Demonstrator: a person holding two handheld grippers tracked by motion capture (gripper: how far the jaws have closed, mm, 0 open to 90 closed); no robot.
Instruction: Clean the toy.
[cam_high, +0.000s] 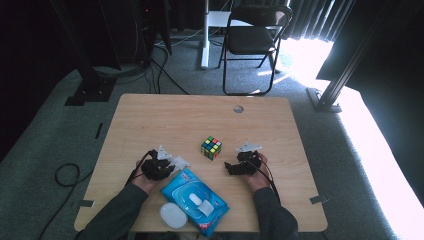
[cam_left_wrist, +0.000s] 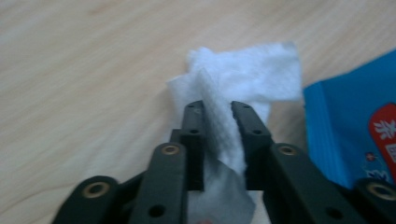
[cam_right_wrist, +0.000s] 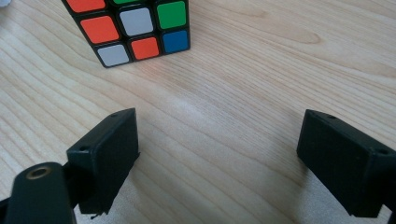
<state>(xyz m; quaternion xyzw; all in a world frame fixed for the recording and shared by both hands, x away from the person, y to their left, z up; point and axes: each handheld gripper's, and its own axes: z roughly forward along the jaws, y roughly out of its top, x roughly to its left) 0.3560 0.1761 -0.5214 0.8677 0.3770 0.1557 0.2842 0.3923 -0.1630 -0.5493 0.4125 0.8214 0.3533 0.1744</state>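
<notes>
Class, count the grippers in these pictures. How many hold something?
1. The left gripper is shut on a white wet wipe beside the blue wipes pack. The right gripper is open over bare table near the Rubik's cube.

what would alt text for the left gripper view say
The left tool is shut on a white wet wipe, held just above a light wooden table. The edge of a blue wipes pack shows at the right.
</notes>
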